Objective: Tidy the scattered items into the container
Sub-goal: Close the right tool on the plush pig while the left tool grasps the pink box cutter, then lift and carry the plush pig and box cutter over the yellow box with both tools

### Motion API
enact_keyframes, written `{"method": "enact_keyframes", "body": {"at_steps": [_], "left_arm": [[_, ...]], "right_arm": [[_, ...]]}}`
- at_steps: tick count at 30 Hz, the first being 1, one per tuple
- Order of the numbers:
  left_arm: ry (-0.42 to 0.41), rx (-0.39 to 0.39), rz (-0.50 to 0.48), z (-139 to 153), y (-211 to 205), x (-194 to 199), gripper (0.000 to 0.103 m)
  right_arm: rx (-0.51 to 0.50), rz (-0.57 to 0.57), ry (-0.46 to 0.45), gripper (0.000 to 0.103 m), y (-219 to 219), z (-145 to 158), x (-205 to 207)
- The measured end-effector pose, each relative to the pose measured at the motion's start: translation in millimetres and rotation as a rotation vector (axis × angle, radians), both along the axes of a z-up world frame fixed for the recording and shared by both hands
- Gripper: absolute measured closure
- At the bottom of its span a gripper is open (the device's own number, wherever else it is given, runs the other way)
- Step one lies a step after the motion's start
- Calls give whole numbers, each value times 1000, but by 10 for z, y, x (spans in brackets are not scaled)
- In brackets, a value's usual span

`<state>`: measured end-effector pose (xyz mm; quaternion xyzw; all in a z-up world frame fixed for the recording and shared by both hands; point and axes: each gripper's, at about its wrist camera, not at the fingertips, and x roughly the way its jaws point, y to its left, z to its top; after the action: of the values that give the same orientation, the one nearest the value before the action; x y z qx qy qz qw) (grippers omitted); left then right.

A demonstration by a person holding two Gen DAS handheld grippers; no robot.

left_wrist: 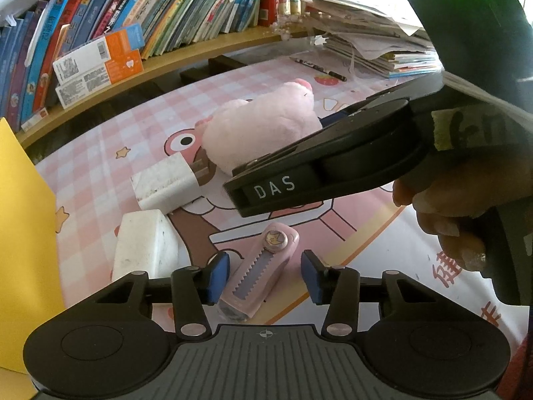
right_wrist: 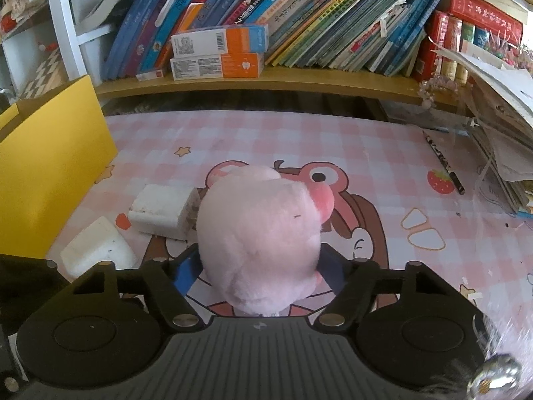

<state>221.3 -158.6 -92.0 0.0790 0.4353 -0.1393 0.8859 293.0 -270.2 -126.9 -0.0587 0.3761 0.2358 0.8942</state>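
Note:
A pink utility knife (left_wrist: 261, 268) lies on the pink checked mat between the blue pads of my left gripper (left_wrist: 265, 278), which is open around it without touching. My right gripper (right_wrist: 260, 270) has its blue pads pressed against both sides of a pink plush toy (right_wrist: 263, 233); the toy also shows in the left wrist view (left_wrist: 266, 133). The yellow container (right_wrist: 50, 173) stands at the left, and shows in the left wrist view too (left_wrist: 23, 233). Two white blocks (right_wrist: 163, 213) (right_wrist: 96, 250) lie beside it.
A bookshelf (right_wrist: 266, 80) full of books runs along the back. Orange-and-white boxes (right_wrist: 216, 53) sit on it. A stack of papers (right_wrist: 499, 133) rises at the right, and a black pen (right_wrist: 443, 163) lies near it. A person's hand (left_wrist: 443, 213) holds the right gripper's handle.

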Motion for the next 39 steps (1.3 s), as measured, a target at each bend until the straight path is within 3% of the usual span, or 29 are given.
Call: {"method": "enact_keyframes", "body": {"at_steps": [4, 9, 12, 39], "left_arm": [[5, -5, 5, 1, -2, 2, 62], [10, 0, 8, 15, 3, -1, 77], [16, 6, 3, 20, 8, -8, 79], [-57, 6, -23, 299, -31, -446, 79]], "right_arm": [[-4, 0, -3, 36, 0, 0, -7], [-5, 2, -2, 42, -7, 19, -22], [3, -4, 7, 44, -28, 37, -32], [24, -41, -41, 46, -230, 338, -548]]}}
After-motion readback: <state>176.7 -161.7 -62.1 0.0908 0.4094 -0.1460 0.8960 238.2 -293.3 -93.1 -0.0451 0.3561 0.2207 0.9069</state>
